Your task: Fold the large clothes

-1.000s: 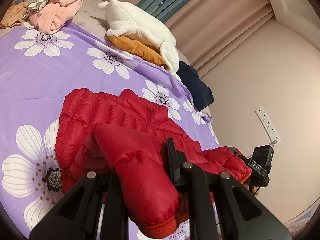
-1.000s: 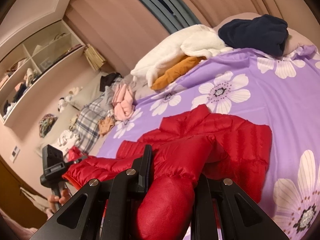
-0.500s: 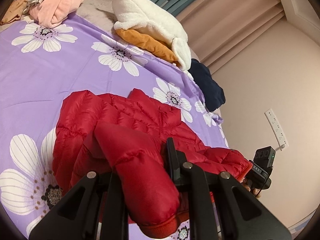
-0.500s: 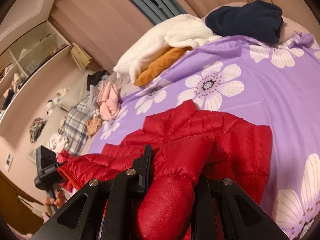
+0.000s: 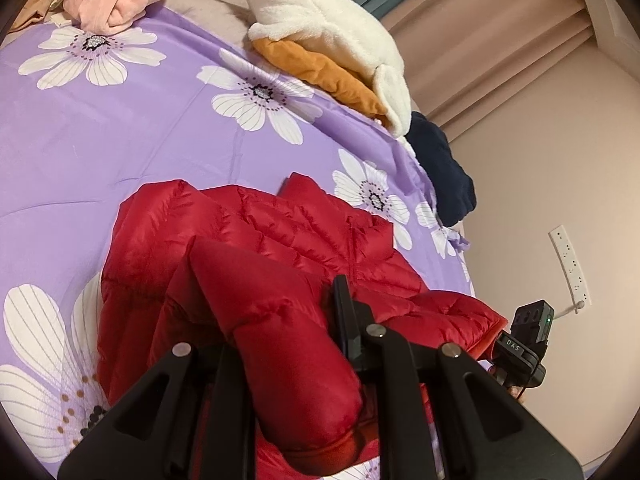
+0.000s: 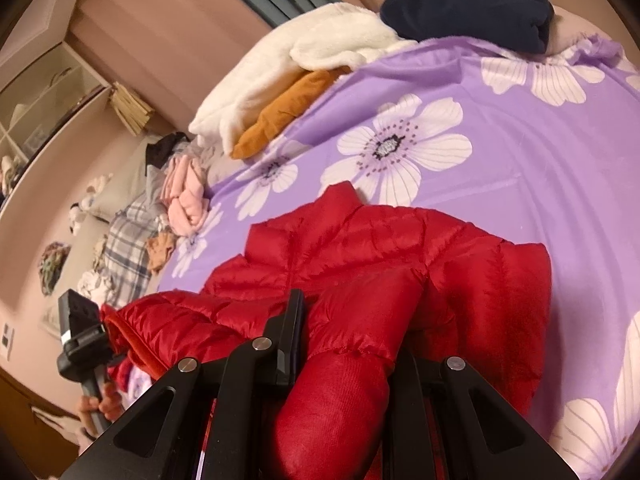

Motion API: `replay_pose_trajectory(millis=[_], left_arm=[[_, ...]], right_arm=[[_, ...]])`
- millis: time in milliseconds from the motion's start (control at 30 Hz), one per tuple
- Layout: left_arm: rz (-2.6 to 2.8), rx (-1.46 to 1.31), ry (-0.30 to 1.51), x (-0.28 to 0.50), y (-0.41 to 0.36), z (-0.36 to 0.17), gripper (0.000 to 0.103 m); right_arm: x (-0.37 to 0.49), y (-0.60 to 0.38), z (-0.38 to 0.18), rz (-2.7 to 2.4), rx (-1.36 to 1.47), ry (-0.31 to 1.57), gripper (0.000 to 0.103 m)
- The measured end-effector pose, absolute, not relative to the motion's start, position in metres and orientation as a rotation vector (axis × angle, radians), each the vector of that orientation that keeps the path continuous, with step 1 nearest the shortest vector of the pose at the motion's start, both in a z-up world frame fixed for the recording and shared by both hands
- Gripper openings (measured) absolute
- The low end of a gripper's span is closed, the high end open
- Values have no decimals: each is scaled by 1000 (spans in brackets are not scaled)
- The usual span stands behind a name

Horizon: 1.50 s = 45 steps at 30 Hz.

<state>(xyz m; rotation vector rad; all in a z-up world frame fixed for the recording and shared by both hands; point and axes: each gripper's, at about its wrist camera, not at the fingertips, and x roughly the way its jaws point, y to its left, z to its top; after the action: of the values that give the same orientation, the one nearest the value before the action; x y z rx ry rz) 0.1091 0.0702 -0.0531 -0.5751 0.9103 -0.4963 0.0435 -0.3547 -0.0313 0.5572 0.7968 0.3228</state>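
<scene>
Purple flowered bedsheet point(image 5: 120, 140) under red puffer jacket point(image 5: 280, 240), beige walls point(image 5: 560, 140)

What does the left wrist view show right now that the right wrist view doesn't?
Left only: a white power strip on the wall. Right only: wall shelves, plaid fabric. Both: each gripper, left and right, clamped on a sleeve of the red puffer jacket lying on the purple floral sheet, plus the white fleece and navy garment.

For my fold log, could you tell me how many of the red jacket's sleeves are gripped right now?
2: one sleeve sits between the left gripper fingers, the other sleeve between the right gripper fingers; the red jacket body lies on the bedsheet.
</scene>
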Motion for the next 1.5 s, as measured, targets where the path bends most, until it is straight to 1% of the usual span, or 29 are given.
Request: replay_pose_trajectory(millis=[900, 1500], left_arm=[[-471, -494, 920, 159, 47, -52, 15], [-437, -460, 951, 179, 40, -68, 15]], right_arm=[[82, -371, -42, 248, 605, 809, 18], [97, -374, -51, 218, 614, 832, 18]])
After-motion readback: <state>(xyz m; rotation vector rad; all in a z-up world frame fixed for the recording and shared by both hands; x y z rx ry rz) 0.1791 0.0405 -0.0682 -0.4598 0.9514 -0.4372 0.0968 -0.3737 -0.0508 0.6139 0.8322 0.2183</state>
